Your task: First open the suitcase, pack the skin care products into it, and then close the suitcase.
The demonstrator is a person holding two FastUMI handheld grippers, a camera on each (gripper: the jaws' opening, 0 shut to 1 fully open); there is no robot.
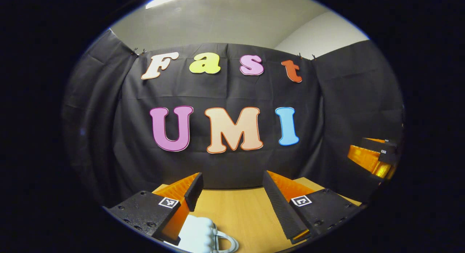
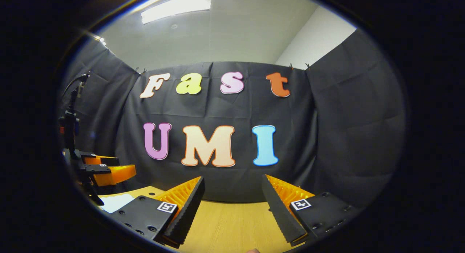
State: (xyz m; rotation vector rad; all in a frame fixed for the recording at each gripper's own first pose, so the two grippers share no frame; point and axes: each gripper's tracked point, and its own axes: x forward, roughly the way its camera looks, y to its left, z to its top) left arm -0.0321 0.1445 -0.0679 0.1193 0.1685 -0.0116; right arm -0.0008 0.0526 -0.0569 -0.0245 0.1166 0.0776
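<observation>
A white ribbed suitcase [image 1: 198, 233] with a grey loop handle [image 1: 228, 242] lies on the wooden table [image 1: 239, 213], just below and inside my left finger at the bottom of the left gripper view. My left gripper [image 1: 232, 178] is open above the table with nothing between its fingers. My right gripper [image 2: 232, 180] is also open and holds nothing. The right gripper [image 1: 374, 155] hangs at the far right of the left gripper view. The left gripper [image 2: 105, 169] hovers at the left of the right gripper view, above a pale white patch [image 2: 115, 202], likely the suitcase.
Black cloth walls close the booth behind and on both sides. The table's [image 2: 232, 224] far edge meets the back cloth. A dark stand with a cable [image 2: 71, 115] rises at the far left of the right gripper view.
</observation>
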